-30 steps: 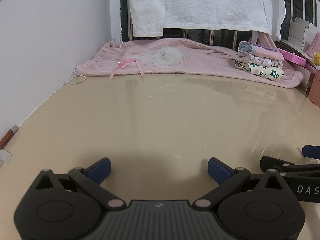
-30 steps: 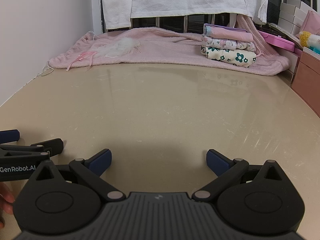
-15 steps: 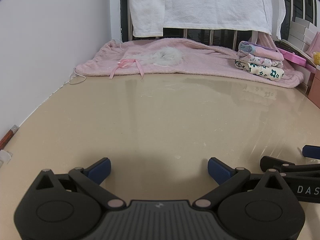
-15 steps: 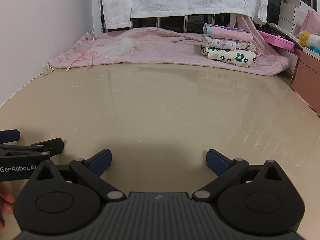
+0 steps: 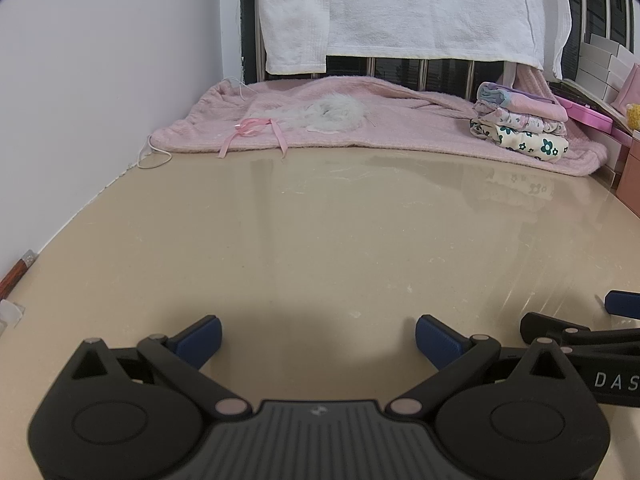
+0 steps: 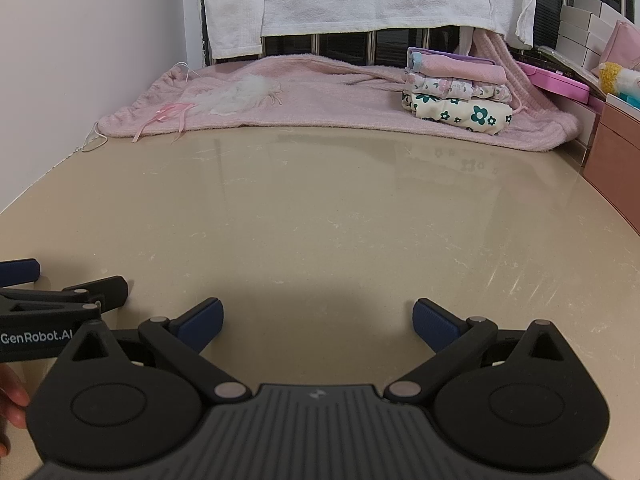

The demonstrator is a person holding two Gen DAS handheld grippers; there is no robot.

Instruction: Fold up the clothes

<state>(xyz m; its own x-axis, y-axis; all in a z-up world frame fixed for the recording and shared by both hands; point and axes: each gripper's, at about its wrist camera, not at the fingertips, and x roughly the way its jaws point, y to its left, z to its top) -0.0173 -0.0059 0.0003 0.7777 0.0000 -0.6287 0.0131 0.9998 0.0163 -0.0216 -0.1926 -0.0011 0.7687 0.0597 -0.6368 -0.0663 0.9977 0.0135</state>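
Two hand-held black grippers hover side by side over a glossy beige stone tabletop [image 5: 320, 220], each with its blue-padded fingers spread wide and holding nothing: the left gripper [image 5: 318, 334] at the bottom of its own view, the right gripper [image 6: 316, 322] likewise. A fuzzy pink knitted garment [image 5: 400, 124] with a white fluffy trim [image 5: 336, 114] lies flat across the top of the frame, well apart from both; a stack of folded floral clothes [image 6: 458, 94] rests on its right end. The knit looks soft, light and limp, best pinched at hem corners.
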